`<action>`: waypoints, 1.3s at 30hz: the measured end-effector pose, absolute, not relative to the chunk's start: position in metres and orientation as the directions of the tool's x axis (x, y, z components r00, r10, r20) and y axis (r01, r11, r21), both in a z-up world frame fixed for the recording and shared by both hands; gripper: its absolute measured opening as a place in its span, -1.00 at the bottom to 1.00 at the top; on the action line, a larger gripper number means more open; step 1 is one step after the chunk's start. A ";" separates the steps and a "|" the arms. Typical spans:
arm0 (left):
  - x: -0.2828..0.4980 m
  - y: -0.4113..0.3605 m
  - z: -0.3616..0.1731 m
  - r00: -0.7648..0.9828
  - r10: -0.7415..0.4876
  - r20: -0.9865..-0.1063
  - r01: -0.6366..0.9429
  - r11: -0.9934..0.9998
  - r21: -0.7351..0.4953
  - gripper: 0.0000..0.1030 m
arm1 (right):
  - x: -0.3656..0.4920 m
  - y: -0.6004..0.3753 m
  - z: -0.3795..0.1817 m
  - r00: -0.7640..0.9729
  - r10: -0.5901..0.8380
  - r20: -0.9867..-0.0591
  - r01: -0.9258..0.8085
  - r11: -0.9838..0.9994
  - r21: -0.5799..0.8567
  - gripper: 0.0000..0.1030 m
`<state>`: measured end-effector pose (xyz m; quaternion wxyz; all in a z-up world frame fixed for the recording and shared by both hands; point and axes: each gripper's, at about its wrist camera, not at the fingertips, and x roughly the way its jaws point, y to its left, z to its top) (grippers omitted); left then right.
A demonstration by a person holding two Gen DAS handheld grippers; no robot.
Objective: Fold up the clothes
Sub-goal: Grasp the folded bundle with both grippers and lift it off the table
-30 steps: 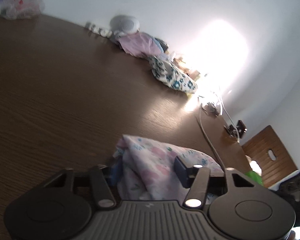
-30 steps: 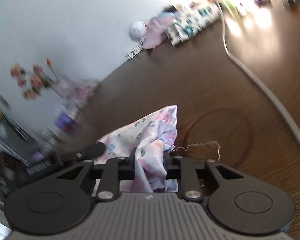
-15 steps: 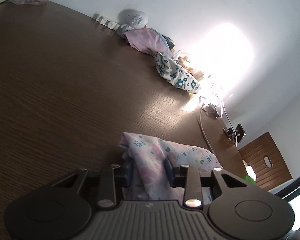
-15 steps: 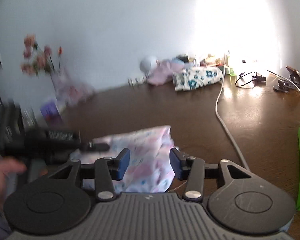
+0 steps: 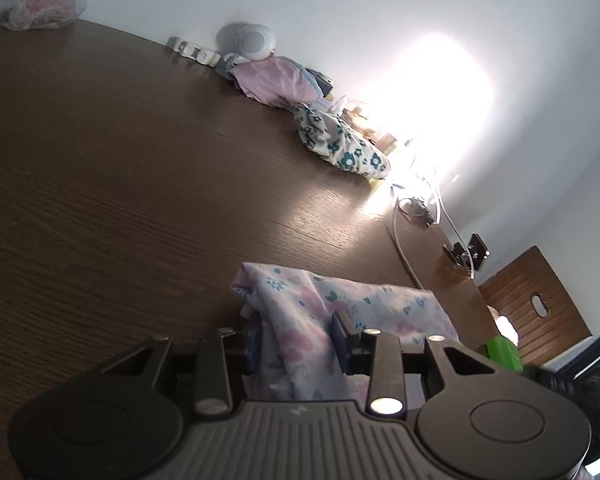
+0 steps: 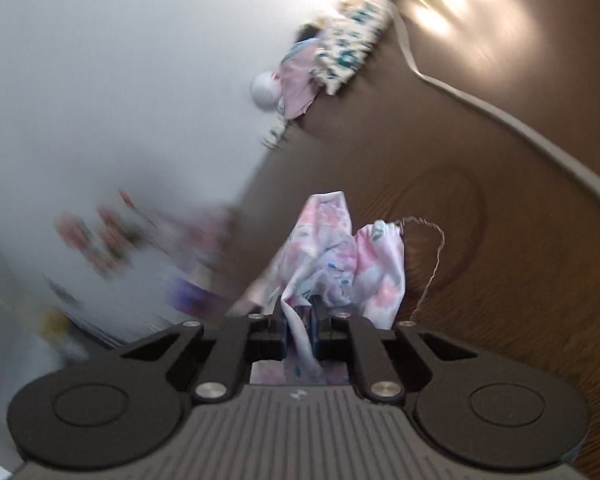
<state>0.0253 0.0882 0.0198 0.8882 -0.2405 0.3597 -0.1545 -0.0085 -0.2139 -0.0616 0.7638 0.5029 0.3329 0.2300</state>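
A pastel floral garment [image 5: 364, 300] lies crumpled on the dark wooden table [image 5: 120, 180], close under both grippers. My left gripper [image 5: 296, 340] is shut on a bunched fold of it, with cloth filling the gap between the blue pads. In the right wrist view the same garment [image 6: 340, 256] rises in a bunch. My right gripper [image 6: 299, 322] is closing, its jaws nearly together and pinching a thin fold. A loose thread [image 6: 436, 256] trails from the cloth's right edge. This view is tilted and blurred.
At the far wall lie a pink cloth [image 5: 272, 80] and a white garment with teal flowers [image 5: 340, 148], next to a round white speaker [image 5: 254, 42]. A white cable [image 5: 404, 256] runs along the table's right side. A wooden chair [image 5: 536, 304] stands beyond the edge.
Half a second ago the right gripper stood open and level over the garment; it has since rolled, dropped and closed on a fold. The left jaws narrowed onto the cloth and stayed put.
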 end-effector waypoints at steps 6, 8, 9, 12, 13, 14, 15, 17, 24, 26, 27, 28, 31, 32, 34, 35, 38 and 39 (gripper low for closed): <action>0.025 0.087 0.021 0.696 -0.448 -0.561 0.108 0.838 -0.535 -0.31 | -0.030 -0.209 -0.029 0.724 0.604 -0.333 -0.122 0.587 0.801 -0.08; 0.025 0.087 0.021 0.696 -0.449 -0.560 0.109 0.837 -0.536 -0.31 | -0.039 -0.203 -0.013 0.781 0.517 -0.351 -0.156 0.705 0.692 0.12; 0.025 0.087 0.021 0.696 -0.449 -0.560 0.111 0.838 -0.534 -0.31 | -0.039 -0.198 -0.009 0.801 0.462 -0.380 -0.145 0.767 0.625 0.17; 0.024 0.087 0.021 0.697 -0.449 -0.559 0.115 0.840 -0.531 -0.31 | -0.024 -0.189 -0.018 0.786 0.412 -0.461 -0.109 0.826 0.553 0.18; 0.024 0.087 0.020 0.697 -0.450 -0.559 0.115 0.839 -0.532 -0.31 | -0.019 -0.187 -0.023 0.772 0.423 -0.474 -0.103 0.819 0.565 0.01; 0.024 0.087 0.020 0.695 -0.451 -0.559 0.116 0.838 -0.533 -0.31 | -0.014 -0.186 -0.026 0.767 0.439 -0.468 -0.102 0.803 0.587 -0.30; 0.025 0.087 0.020 0.694 -0.453 -0.560 0.117 0.838 -0.532 -0.31 | -0.010 -0.185 -0.028 0.754 0.459 -0.470 -0.102 0.789 0.606 -0.48; 0.025 0.087 0.020 0.692 -0.452 -0.563 0.117 0.839 -0.531 -0.33 | -0.001 -0.185 -0.033 0.706 0.533 -0.467 -0.108 0.732 0.672 -0.81; 0.026 0.101 0.022 0.680 -0.473 -0.561 0.099 0.817 -0.569 -0.01 | -0.005 -0.210 -0.027 0.715 0.532 -0.453 -0.072 0.701 0.709 0.05; 0.020 0.107 0.026 0.682 -0.465 -0.565 0.088 0.819 -0.567 0.27 | -0.017 -0.212 -0.012 0.746 0.484 -0.457 -0.108 0.765 0.634 0.08; 0.016 0.110 0.028 0.683 -0.465 -0.563 0.085 0.816 -0.572 0.30 | -0.021 -0.212 -0.005 0.748 0.481 -0.458 -0.125 0.779 0.614 0.11; 0.012 0.113 0.029 0.684 -0.465 -0.562 0.080 0.814 -0.576 0.36 | -0.023 -0.211 -0.001 0.740 0.487 -0.463 -0.140 0.785 0.603 0.15; 0.003 0.112 0.033 0.684 -0.471 -0.557 0.097 0.815 -0.571 0.41 | -0.016 -0.195 0.003 0.717 0.490 -0.496 -0.178 0.817 0.549 0.20; 0.002 0.109 0.032 0.676 -0.485 -0.555 0.114 0.813 -0.571 0.41 | -0.012 -0.190 0.003 0.711 0.486 -0.508 -0.188 0.828 0.529 0.19; 0.007 0.103 0.028 0.651 -0.493 -0.577 0.115 0.815 -0.568 0.23 | 0.000 -0.183 -0.004 0.687 0.491 -0.536 -0.176 0.828 0.533 0.10; 0.010 0.101 0.025 0.636 -0.495 -0.592 0.115 0.819 -0.562 -0.33 | 0.006 -0.180 -0.007 0.674 0.493 -0.549 -0.168 0.827 0.537 -0.29; 0.023 0.096 0.019 0.635 -0.506 -0.584 0.120 0.811 -0.573 -0.52 | 0.015 -0.176 -0.016 0.657 0.497 -0.567 -0.168 0.830 0.533 -0.69; 0.027 0.095 0.018 0.639 -0.502 -0.584 0.115 0.812 -0.572 -0.52 | 0.017 -0.178 -0.016 0.662 0.493 -0.565 -0.154 0.827 0.541 -0.69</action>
